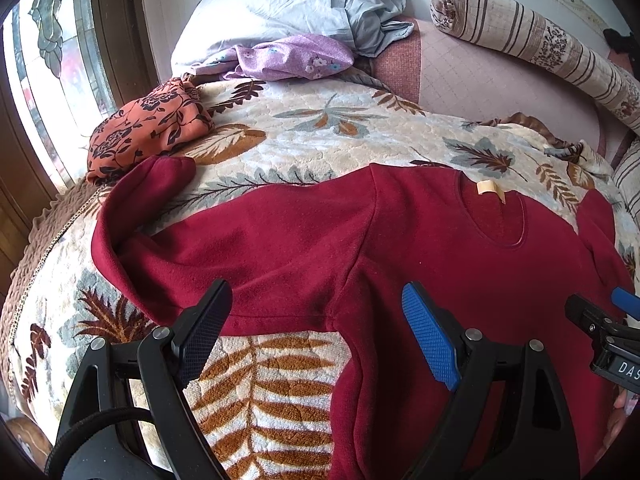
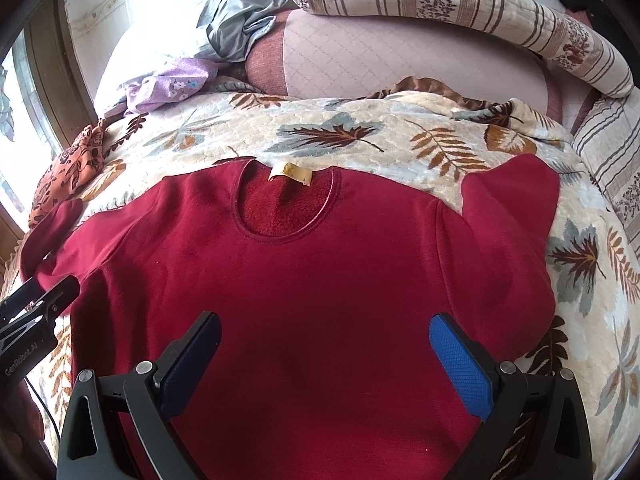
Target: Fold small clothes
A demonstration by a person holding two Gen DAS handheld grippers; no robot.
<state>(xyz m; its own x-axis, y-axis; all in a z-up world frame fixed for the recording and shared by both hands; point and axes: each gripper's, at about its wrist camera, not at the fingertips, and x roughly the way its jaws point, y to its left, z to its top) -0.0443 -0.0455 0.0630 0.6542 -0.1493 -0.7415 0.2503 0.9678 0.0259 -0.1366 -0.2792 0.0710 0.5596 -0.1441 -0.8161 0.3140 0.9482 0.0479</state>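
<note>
The red fleece sweater (image 2: 304, 280) lies flat, neckline up, across the centre of the leaf-print blanket (image 2: 360, 136). Left gripper (image 1: 316, 332) and right gripper (image 2: 324, 360) hover wide apart, empty. Best to pinch each sleeve near its cuff and fold inward evenly.

A matt, fleecy cloth is seen in the red sweater (image 2: 312, 280); a plush pile in the leaf-patterned blanket (image 2: 352, 136); textured pads on the fingers (image 1: 430, 336).

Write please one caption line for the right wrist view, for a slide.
Open right gripper hovers over a dark red long-sleeved top spread flat on a leaf-patterned blanket.
</note>
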